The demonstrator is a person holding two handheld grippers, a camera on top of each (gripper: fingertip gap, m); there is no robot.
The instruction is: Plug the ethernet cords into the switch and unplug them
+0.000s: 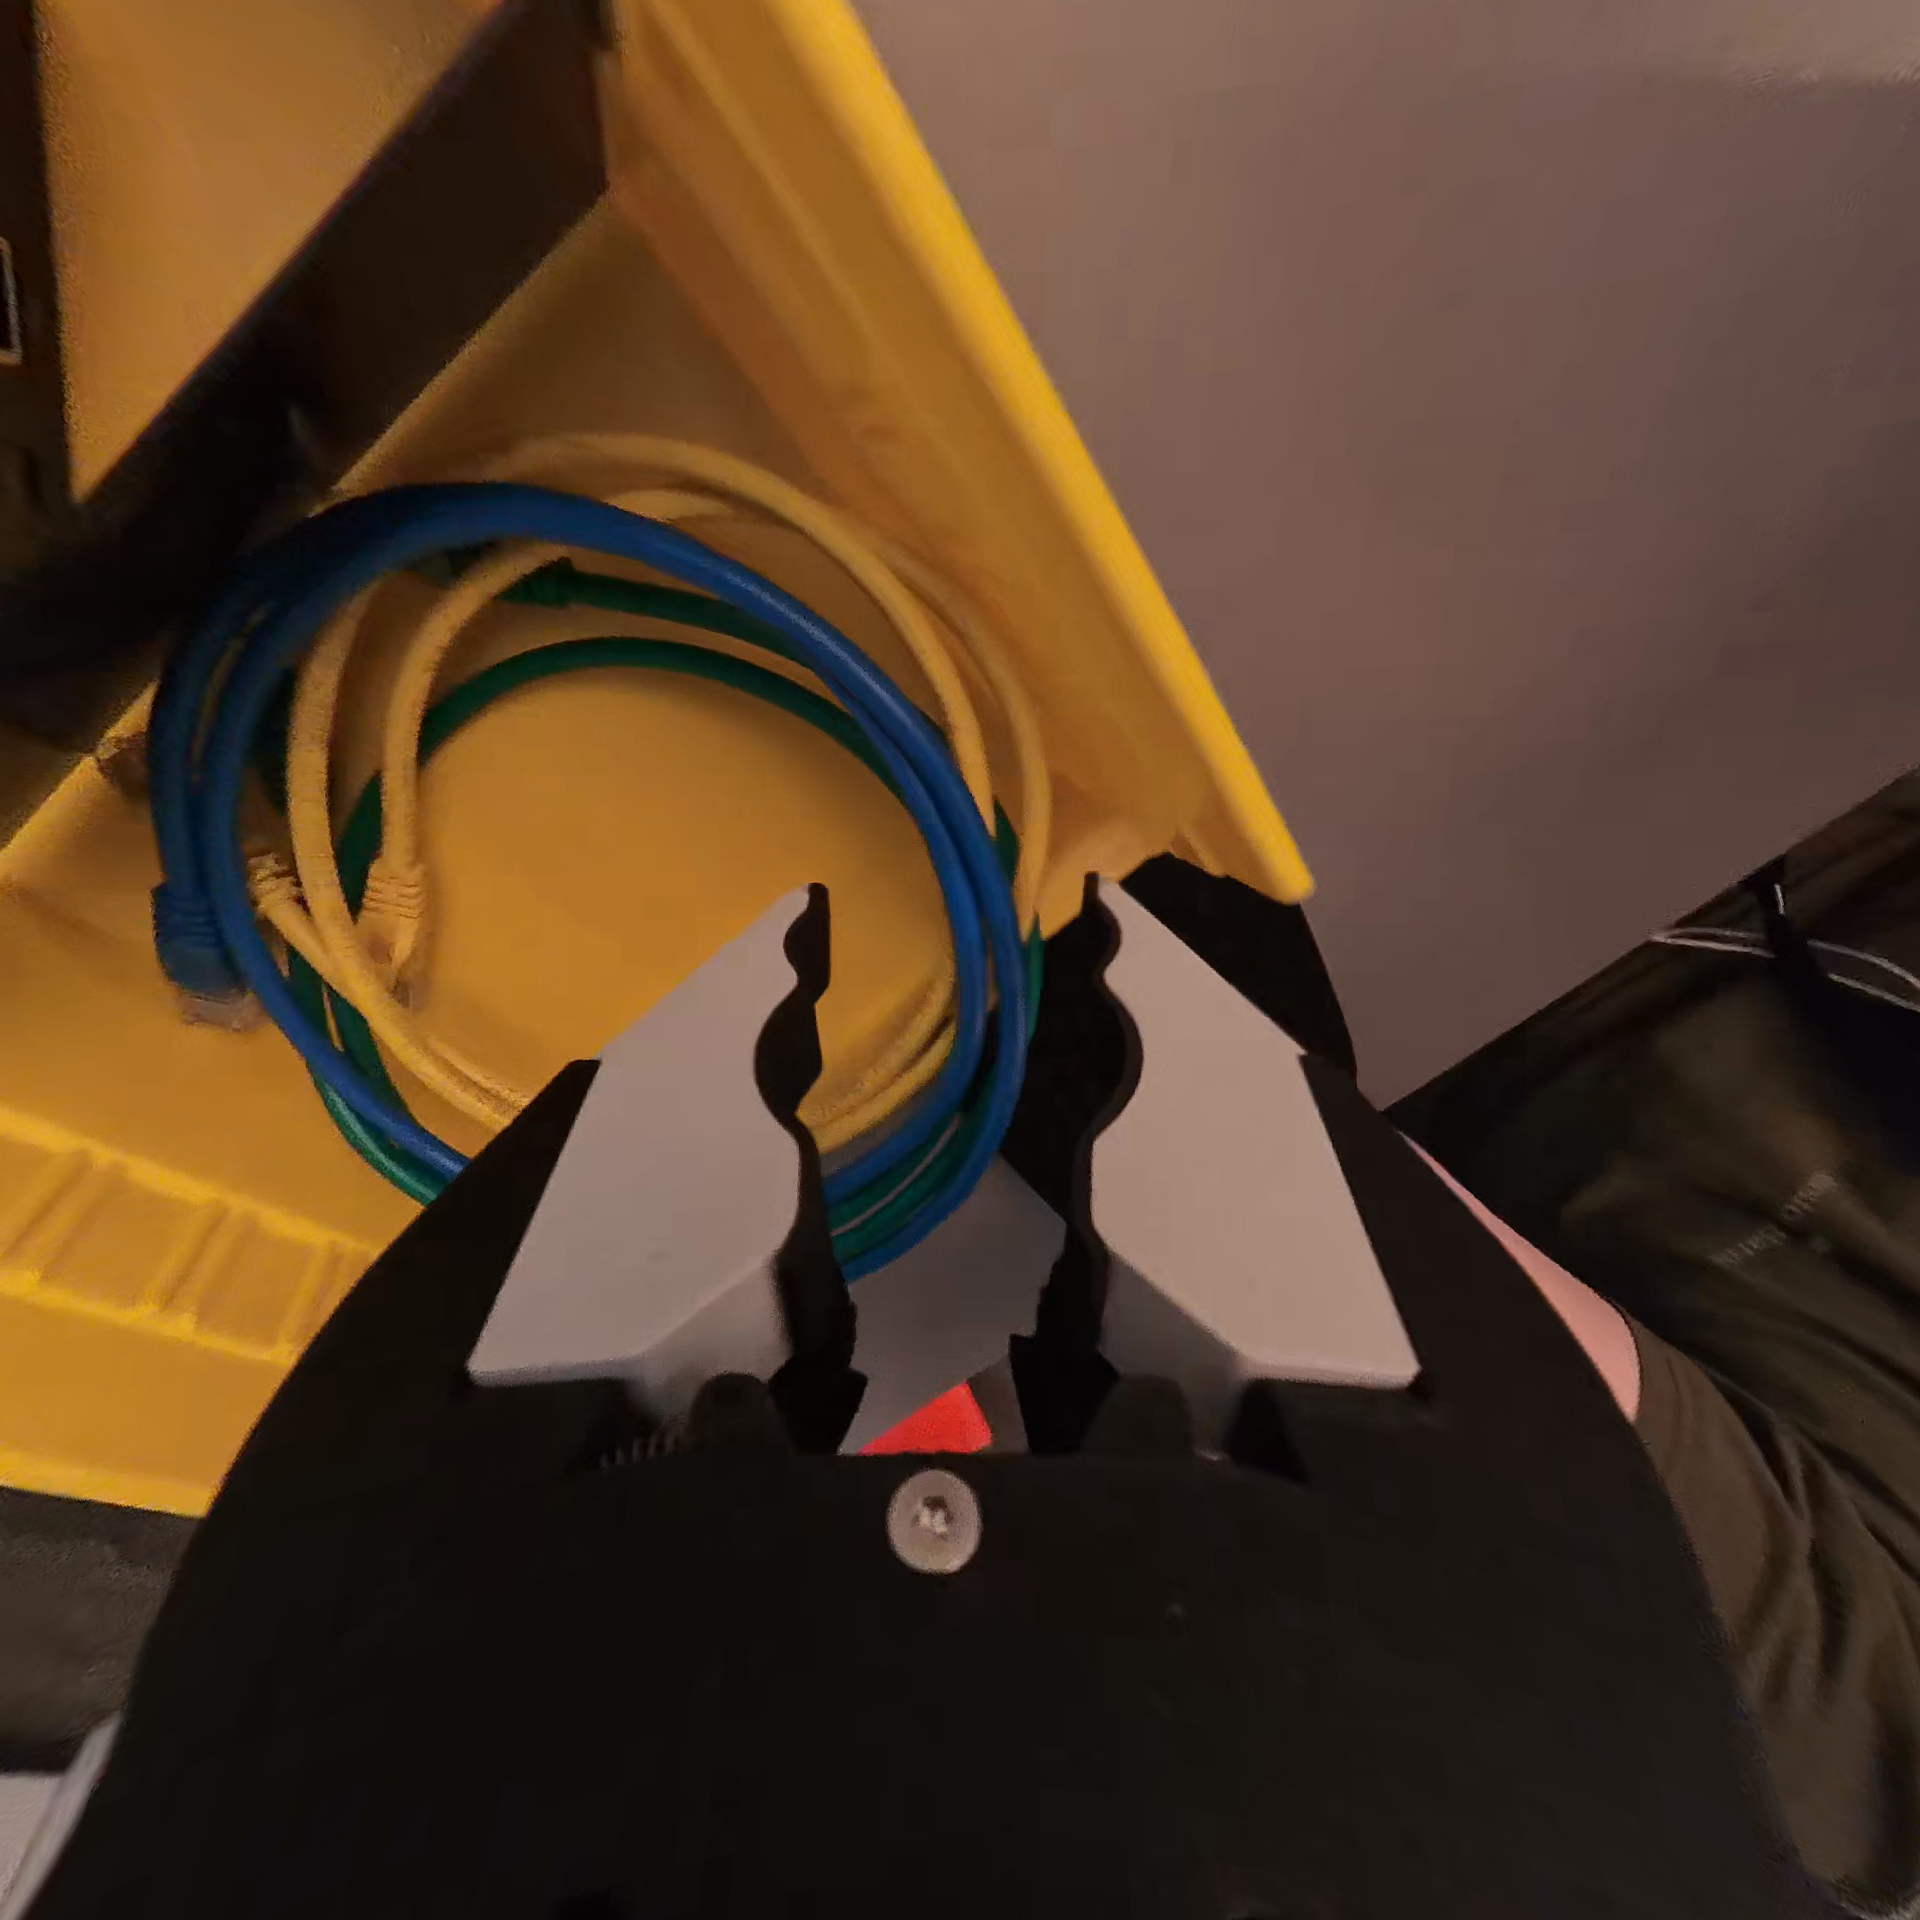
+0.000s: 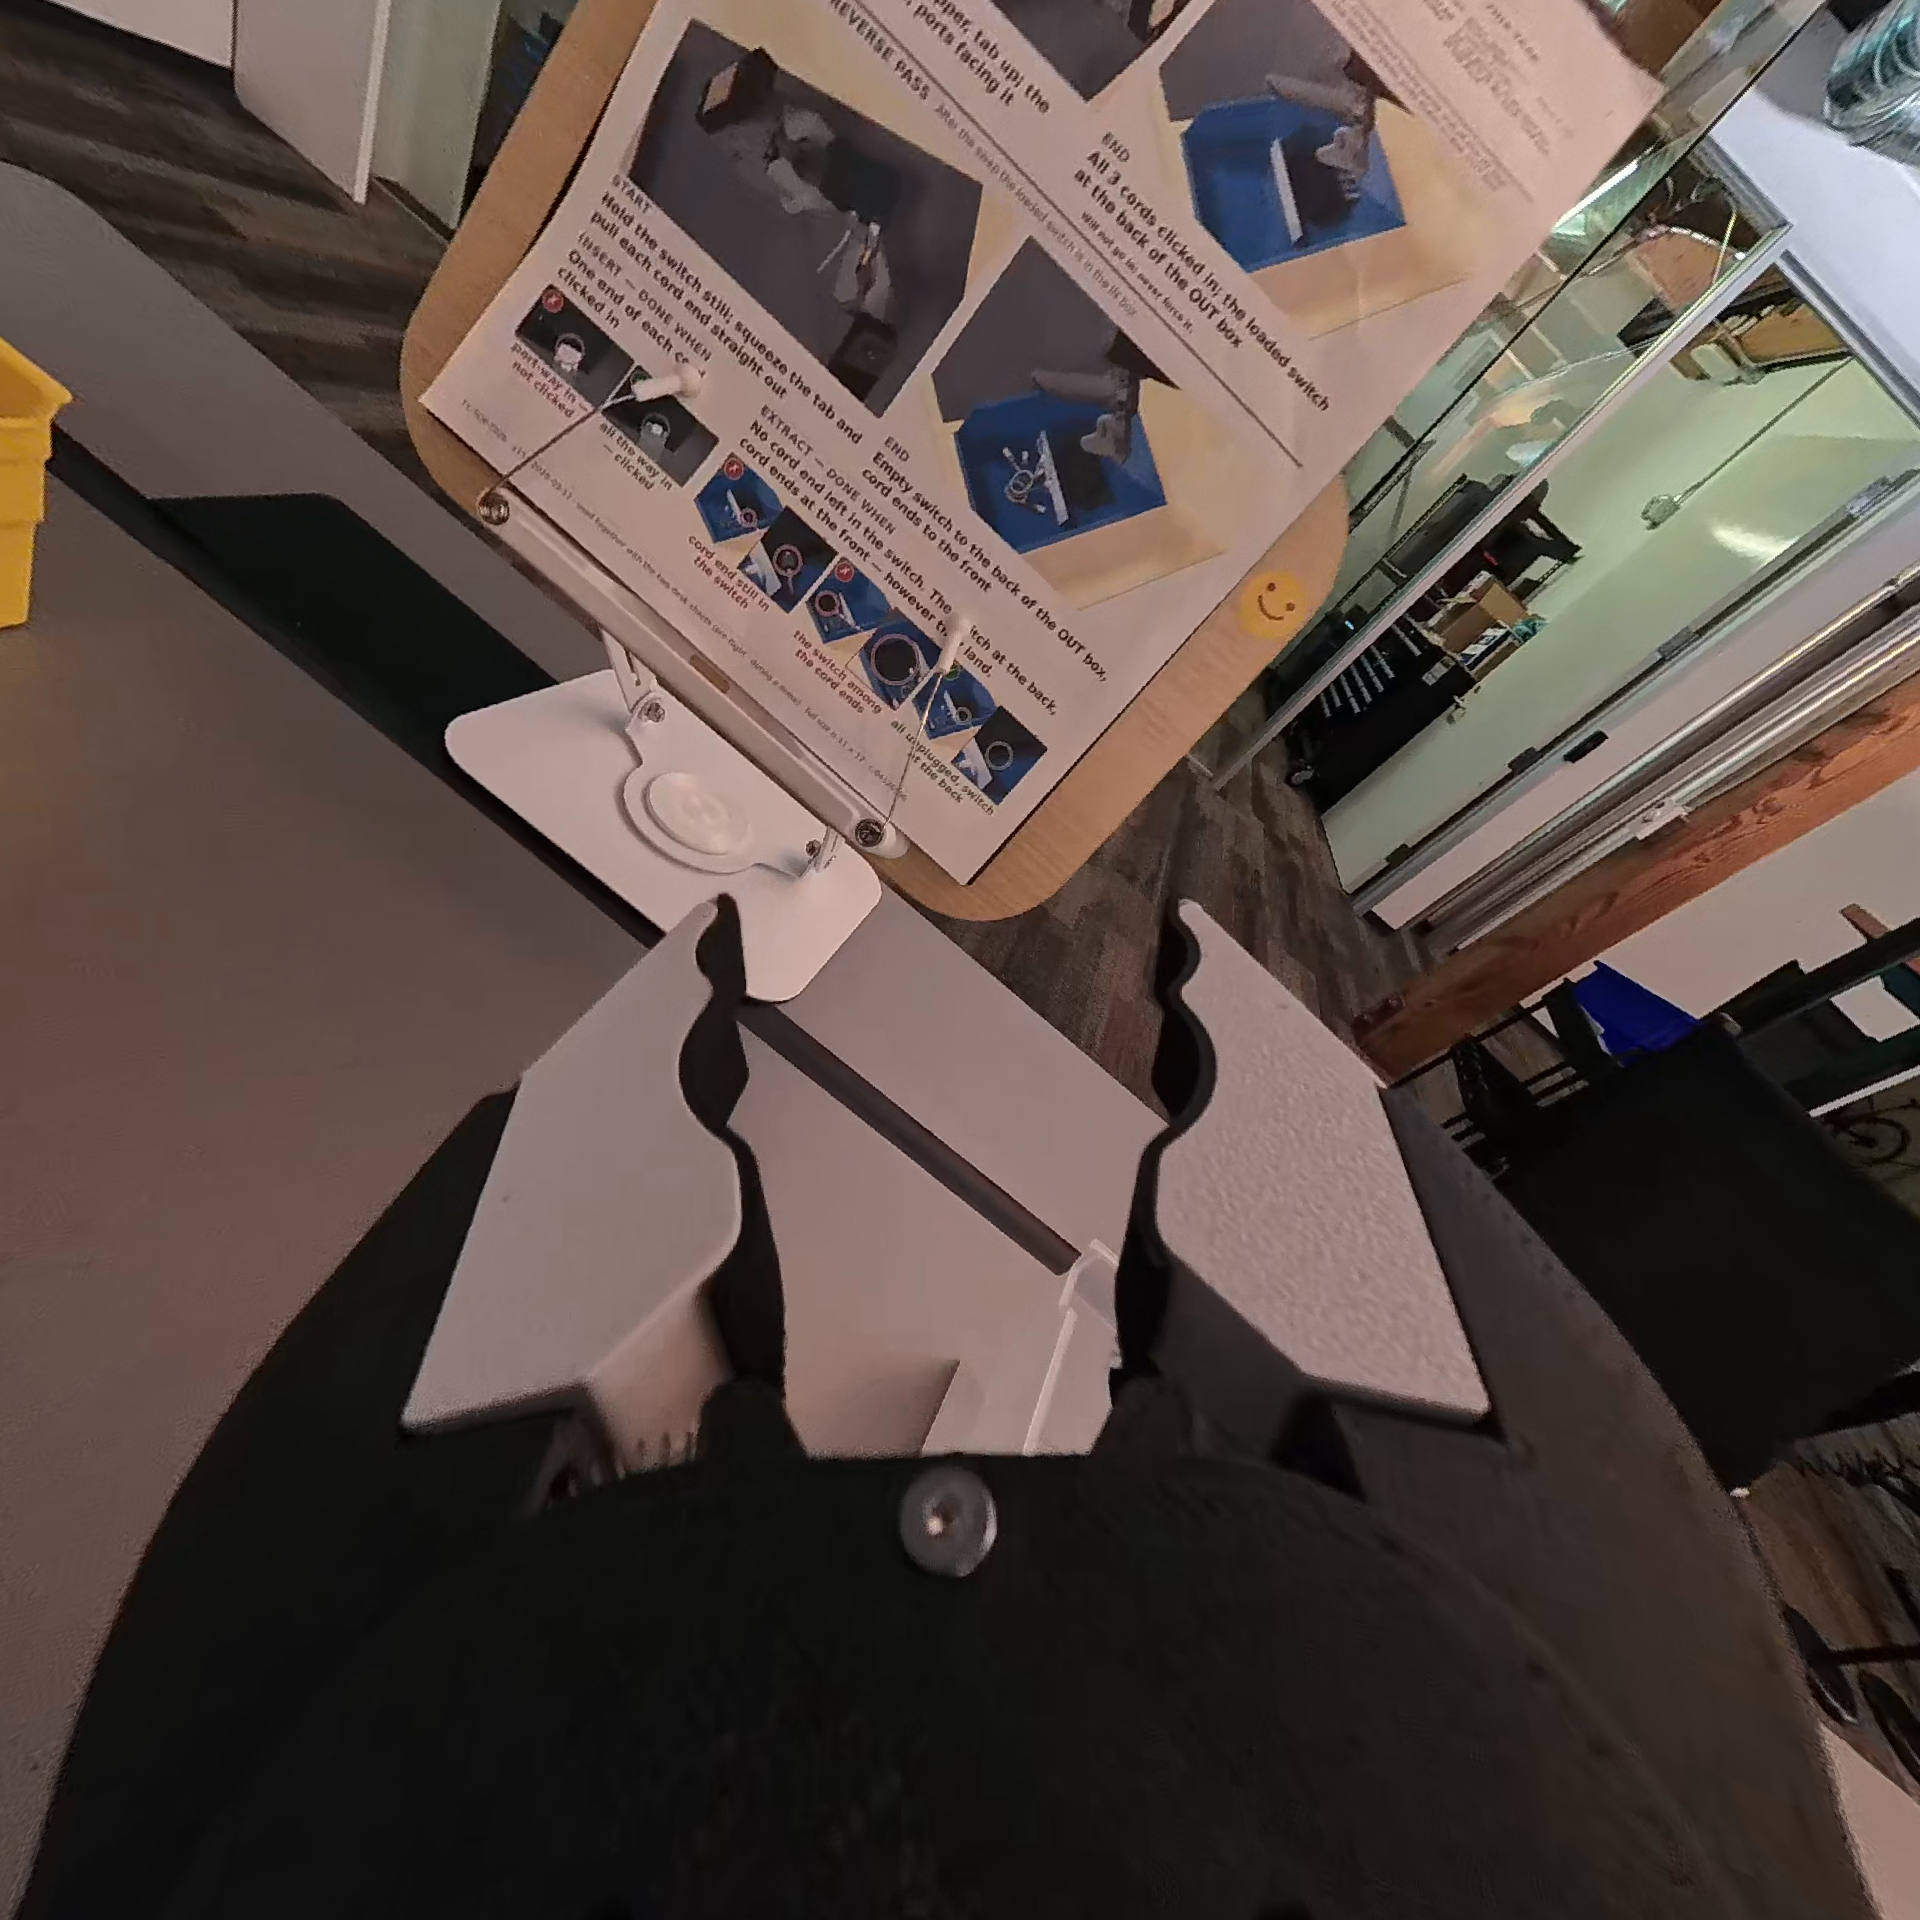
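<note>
Grey tabletop (image 2: 208,1039) and patterned carpet form the setting, with a glass-walled room behind on the right wrist view. On the left wrist view a yellow bin (image 1: 935,395) holds three coiled ethernet cords: a blue cord (image 1: 582,520), a yellow cord (image 1: 727,468) and a green cord (image 1: 644,655), their loops overlapping on the bin floor beside a dark upright divider (image 1: 343,343). Whether a switch is present cannot be told; only a dark edge shows at far left. The left gripper (image 1: 951,904) hovers over the near side of the coil, jaws parted by a moderate gap and holding nothing, the cords passing beneath without evident contact. The right gripper (image 2: 951,925) is well apart from the bin, over the table edge, jaws wide apart and empty, facing an instruction sheet (image 2: 935,364) on a white stand (image 2: 582,769). The cords are judged light, limp and springy, so the coil is likely to drag along when one strand is lifted. The blue plug (image 1: 192,951) and yellow plugs (image 1: 395,904) at the coil's left are stiff and offer the firmest hold; grasping just behind the boot would leave the latch tab free.
</note>
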